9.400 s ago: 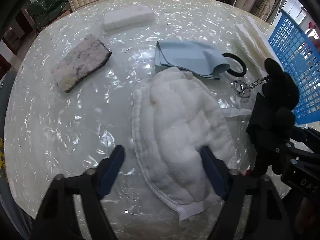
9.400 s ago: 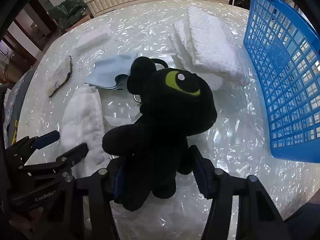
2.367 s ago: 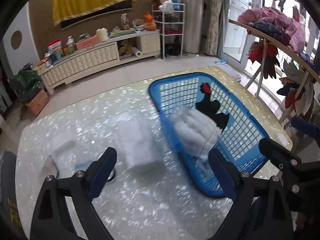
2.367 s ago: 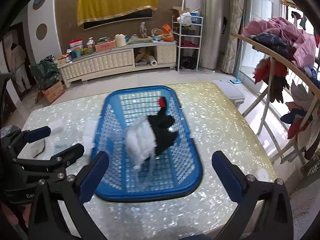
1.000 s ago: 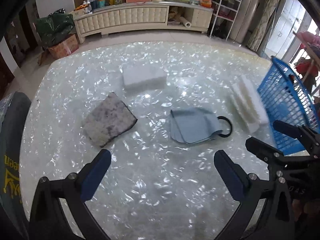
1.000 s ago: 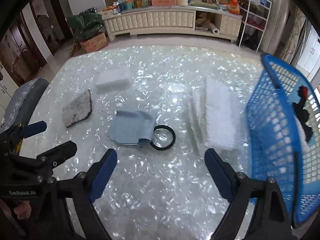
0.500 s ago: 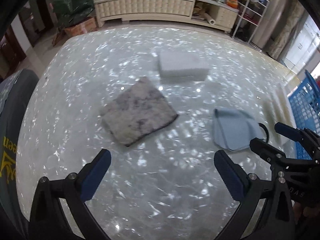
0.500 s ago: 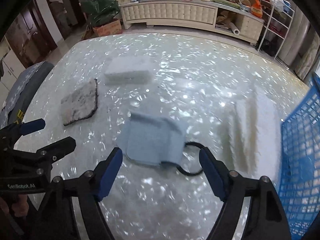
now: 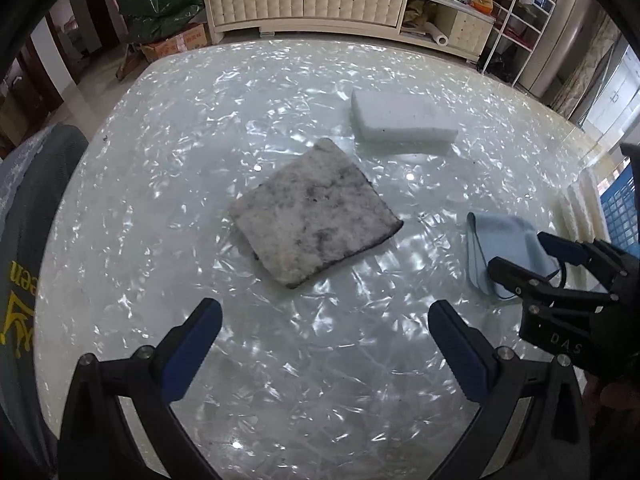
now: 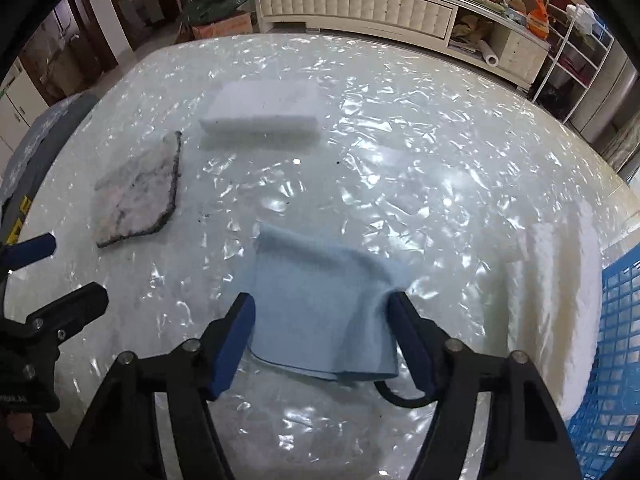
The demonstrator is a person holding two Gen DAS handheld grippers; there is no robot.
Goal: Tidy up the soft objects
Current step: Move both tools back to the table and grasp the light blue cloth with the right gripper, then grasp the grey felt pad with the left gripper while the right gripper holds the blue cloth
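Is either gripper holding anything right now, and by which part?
Nothing is firmly held. The right gripper, jaws just closing, straddles the folded blue cloth across its near half. The left gripper is open over bare table.

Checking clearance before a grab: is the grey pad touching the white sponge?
Apart. The left wrist view shows bare table between the grey pad and the white sponge.

You see even, soft daylight; the glossy table (image 9: 320, 92) throws scattered white glare, and fisheye curvature darkens every corner.
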